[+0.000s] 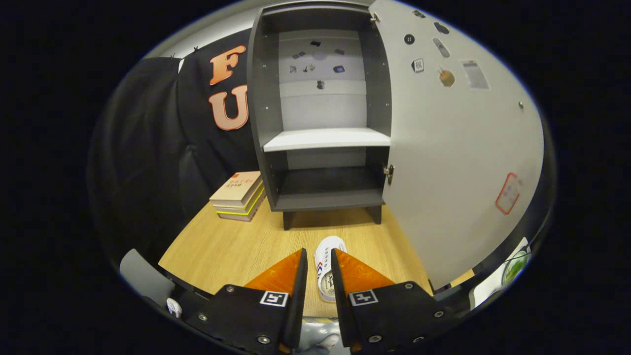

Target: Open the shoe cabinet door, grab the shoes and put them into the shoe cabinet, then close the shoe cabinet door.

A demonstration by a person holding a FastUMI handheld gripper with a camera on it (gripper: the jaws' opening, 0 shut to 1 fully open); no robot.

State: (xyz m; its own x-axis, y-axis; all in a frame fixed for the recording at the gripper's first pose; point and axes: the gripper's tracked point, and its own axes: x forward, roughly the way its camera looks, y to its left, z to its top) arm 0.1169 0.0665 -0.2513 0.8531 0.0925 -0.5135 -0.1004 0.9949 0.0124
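White canvas is seen between the two fingers of the gripper (319, 266): a shoe (328, 268) with dark lettering and a red and blue stripe on its side lies in the narrow gap, its toe reaching just past the fingertips. The jaws are drawn close together on either side of the shoe, but whether both press on it cannot be told. Under the shoe a wooden table (222, 246) is spread out. Beyond the fingertips a dark grey shoe cabinet (320, 197) is stood on short legs on that table, with a white shelf (328, 139) across its middle and a bare lower compartment beneath. Its pale door (453, 162) is swung wide open to the right of the jaws, and small stickers are stuck on the door's inner face. To the left of the cabinet, ahead of the left finger, a stack of books (239, 195) is laid on the table.
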